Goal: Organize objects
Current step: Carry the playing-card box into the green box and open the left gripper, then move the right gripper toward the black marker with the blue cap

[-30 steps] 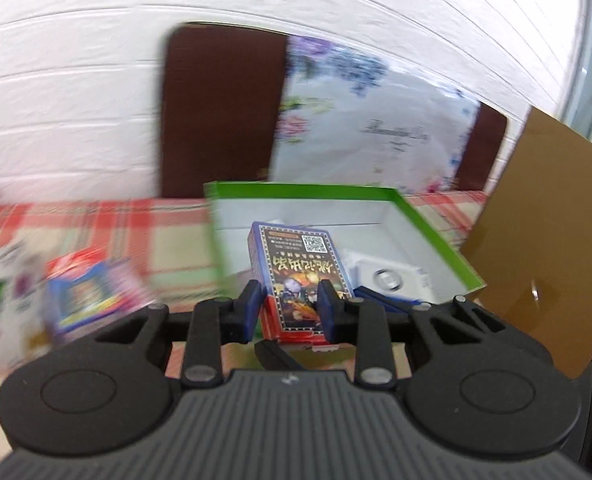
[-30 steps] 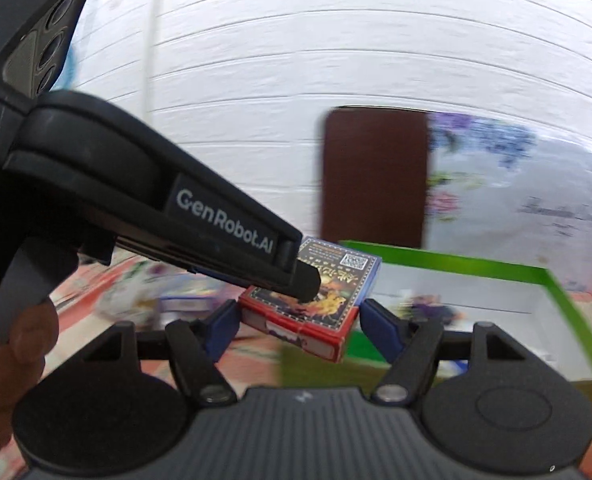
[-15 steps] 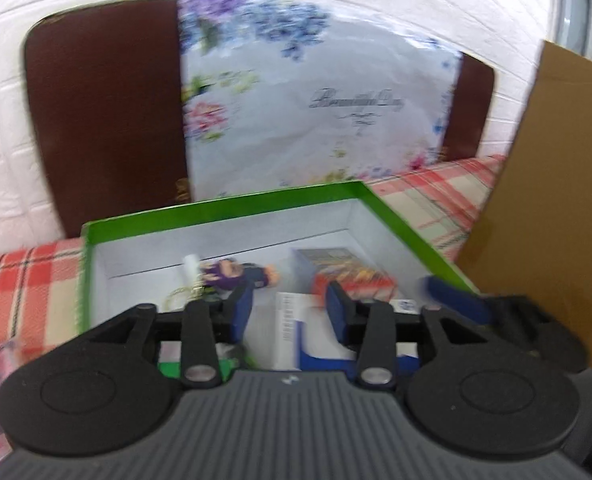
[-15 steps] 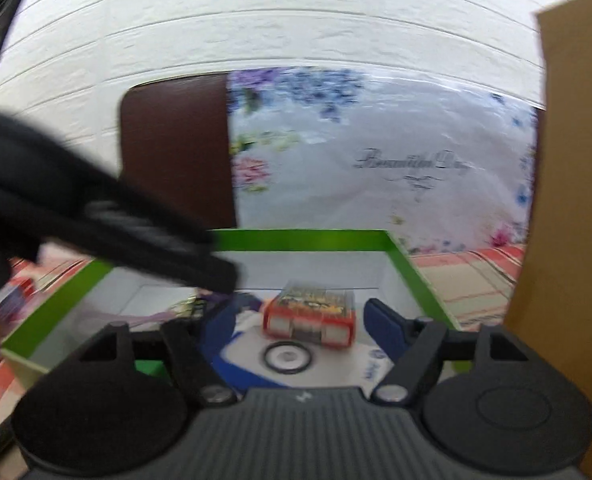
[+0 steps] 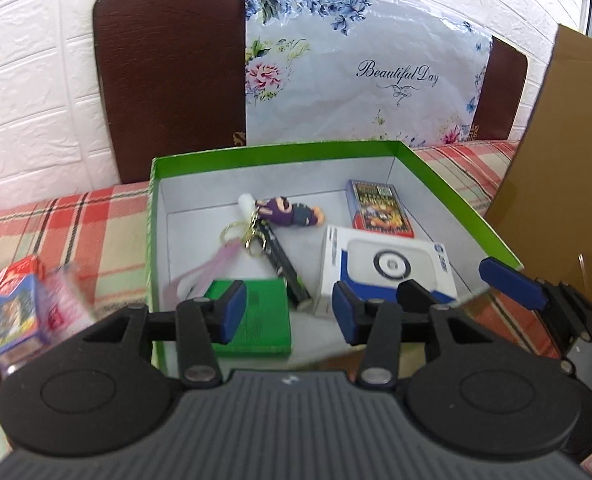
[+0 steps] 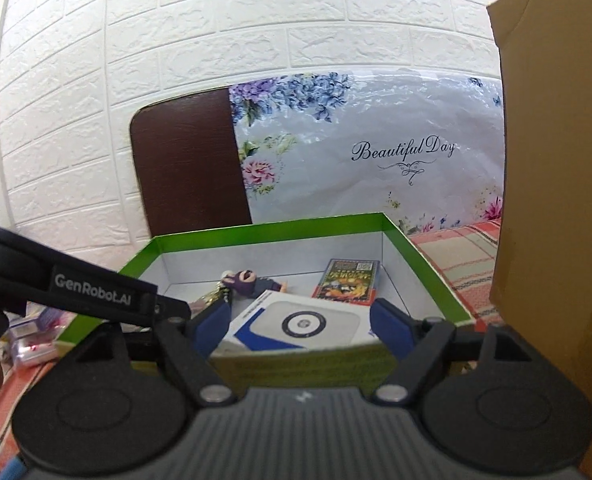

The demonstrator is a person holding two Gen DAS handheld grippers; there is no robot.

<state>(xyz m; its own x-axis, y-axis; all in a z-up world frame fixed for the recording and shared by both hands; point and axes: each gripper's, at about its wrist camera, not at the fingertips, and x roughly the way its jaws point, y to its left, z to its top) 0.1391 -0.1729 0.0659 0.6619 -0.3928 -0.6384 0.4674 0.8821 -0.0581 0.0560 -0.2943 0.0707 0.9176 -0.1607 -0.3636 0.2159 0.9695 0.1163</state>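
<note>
We see the green box filling mid-frame in the left wrist view, sitting on the plaid cloth.

Left gripper hovers at the box's near edge, low centre of frame. Jaws opening, moderately apart, nothing between the pads.

Right gripper in its own view sits low centre, over the box's near wall. Jaws opening, wide, nothing held. In the left wrist view it shows at right, by the box's right rim.

Inside the box:
- card pack, flat, in the far right corner, touching neither gripper; in the right wrist view it lies upper right of the box floor.
- white carton, right of centre, just in front of the pack.
- figure keychain, mid-back, with ring and pink strap trailing toward lower left.
- black stick, diagonal, centre.
- green pad, near wall, partly behind the left pad.

Outside the box, left edge of the left wrist view: blurred small packs on the cloth. Cardboard stands at right. Floral bag leans behind the box, against a brown board.
</note>
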